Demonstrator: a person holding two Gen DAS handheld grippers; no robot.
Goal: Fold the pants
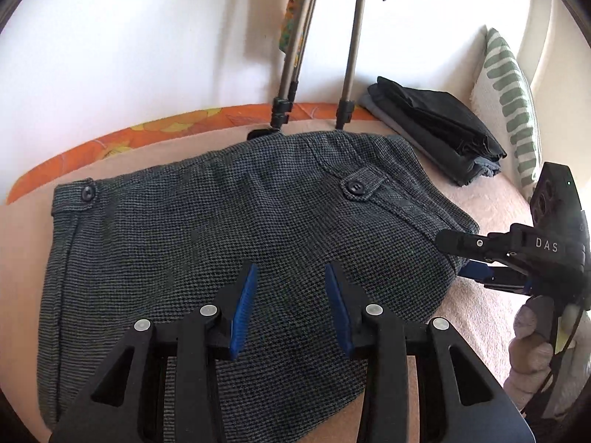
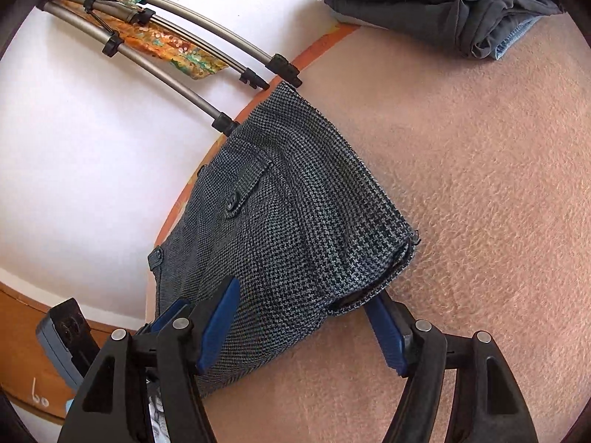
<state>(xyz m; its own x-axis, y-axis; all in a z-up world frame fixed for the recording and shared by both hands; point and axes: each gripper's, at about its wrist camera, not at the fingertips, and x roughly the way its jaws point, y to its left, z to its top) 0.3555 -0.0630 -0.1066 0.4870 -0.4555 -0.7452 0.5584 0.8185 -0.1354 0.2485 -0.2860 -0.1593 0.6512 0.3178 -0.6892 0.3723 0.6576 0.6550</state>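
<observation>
The grey houndstooth pants (image 1: pixel 229 229) lie folded into a thick packet on the pink blanket (image 1: pixel 491 203), button flaps facing up. My left gripper (image 1: pixel 290 277) is open just above the packet's near side, with nothing between its blue pads. My right gripper (image 2: pixel 306 295) is open at the packet's right corner: one jaw lies over the cloth, the other beside the folded edge on the blanket (image 2: pixel 461 184). The pants (image 2: pixel 295 221) fill the middle of the right wrist view. The right gripper (image 1: pixel 461 258) also shows at the right edge of the left wrist view.
A stack of folded dark clothes (image 1: pixel 436 129) sits on the blanket beyond the pants; it also shows in the right wrist view (image 2: pixel 443 3). Tripod legs (image 1: pixel 347 59) stand at the far edge by the white wall. A striped cushion (image 1: pixel 509 103) leans at the right.
</observation>
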